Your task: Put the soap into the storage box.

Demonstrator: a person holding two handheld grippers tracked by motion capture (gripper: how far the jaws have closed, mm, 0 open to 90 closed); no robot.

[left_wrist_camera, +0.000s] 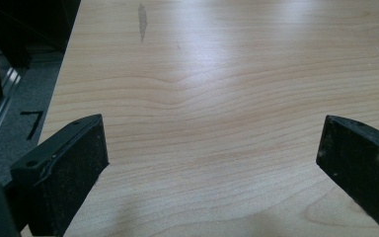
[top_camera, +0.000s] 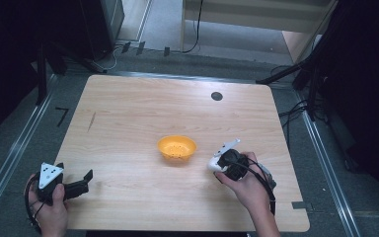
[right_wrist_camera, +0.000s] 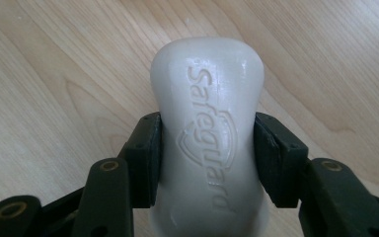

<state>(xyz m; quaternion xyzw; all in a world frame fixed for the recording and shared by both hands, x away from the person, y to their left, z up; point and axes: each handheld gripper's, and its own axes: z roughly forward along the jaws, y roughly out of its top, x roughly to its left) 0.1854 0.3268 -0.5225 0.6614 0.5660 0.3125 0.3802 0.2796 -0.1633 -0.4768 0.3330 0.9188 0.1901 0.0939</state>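
Note:
A white bar of soap [right_wrist_camera: 207,143] with raised "Safeguard" lettering sits between the two black jaws of my right gripper [right_wrist_camera: 207,158], which press on its narrow waist. From above, the right gripper [top_camera: 216,165] is right of an orange perforated bowl [top_camera: 177,147], and the soap [top_camera: 213,164] shows as a small white lump at its tip. My left gripper [top_camera: 88,177] rests at the table's front left corner. Its jaws [left_wrist_camera: 212,158] stand wide apart over bare wood with nothing between them.
The light wooden table [top_camera: 128,113] has a round black grommet [top_camera: 216,96] near its far edge and a dark streak [top_camera: 92,121] at the left. Dark equipment and cables stand on the floor around the table.

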